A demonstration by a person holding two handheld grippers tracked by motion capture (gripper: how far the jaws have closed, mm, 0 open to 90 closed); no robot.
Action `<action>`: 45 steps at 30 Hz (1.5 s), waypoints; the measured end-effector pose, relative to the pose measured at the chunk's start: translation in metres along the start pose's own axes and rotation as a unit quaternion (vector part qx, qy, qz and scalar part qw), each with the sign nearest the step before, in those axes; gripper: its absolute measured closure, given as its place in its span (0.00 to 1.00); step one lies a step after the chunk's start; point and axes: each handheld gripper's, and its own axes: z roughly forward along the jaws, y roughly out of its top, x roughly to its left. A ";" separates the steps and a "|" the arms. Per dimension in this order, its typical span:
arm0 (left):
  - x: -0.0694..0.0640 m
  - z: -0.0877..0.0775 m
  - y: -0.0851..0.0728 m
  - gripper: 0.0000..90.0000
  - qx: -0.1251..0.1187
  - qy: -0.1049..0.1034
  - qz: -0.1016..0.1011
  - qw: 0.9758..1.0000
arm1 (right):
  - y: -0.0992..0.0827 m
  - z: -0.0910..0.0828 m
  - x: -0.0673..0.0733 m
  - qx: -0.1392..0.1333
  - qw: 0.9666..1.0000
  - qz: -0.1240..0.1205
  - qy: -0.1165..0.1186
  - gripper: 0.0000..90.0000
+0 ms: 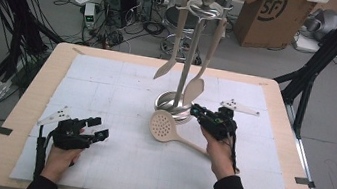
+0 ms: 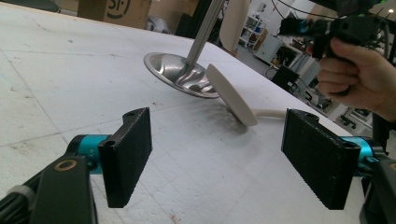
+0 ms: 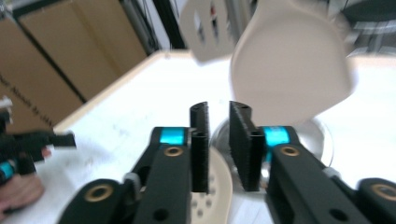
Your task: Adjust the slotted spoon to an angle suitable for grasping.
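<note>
White foam board (image 1: 110, 166) covered the wooden table (image 1: 16, 117), with boxes and cables on the floor beyond. At the left, the left gripper (image 1: 98, 129) rested low over the board, its jaws spread wide and holding nothing. Ahead of it and to its right lay a perforated beige skimmer (image 1: 164, 126), its head leaning against the base of a metal utensil stand (image 1: 178, 107). Just right of the stand hovered the right gripper (image 1: 197, 111), jaws nearly closed with a narrow gap, empty, close below a hanging beige spatula (image 3: 289, 70).
</note>
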 end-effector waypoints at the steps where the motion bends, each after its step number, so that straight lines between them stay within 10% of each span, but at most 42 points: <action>1: 0.000 0.000 0.000 0.28 0.000 0.000 0.000 1.000 | -0.003 0.003 -0.002 0.011 1.000 0.003 -0.001 0.94; 22: 0.000 -0.001 0.000 0.28 -0.002 0.000 0.000 1.000 | -0.042 0.042 -0.023 0.100 0.992 0.076 -0.005 0.99; 34: 0.000 -0.001 0.000 0.28 -0.003 0.000 0.000 1.000 | -0.061 0.061 -0.027 0.163 0.977 0.136 -0.006 1.00; 45: 0.000 -0.001 0.000 0.28 -0.004 0.000 -0.001 1.000 | -0.065 0.068 -0.019 0.187 0.972 0.140 -0.011 1.00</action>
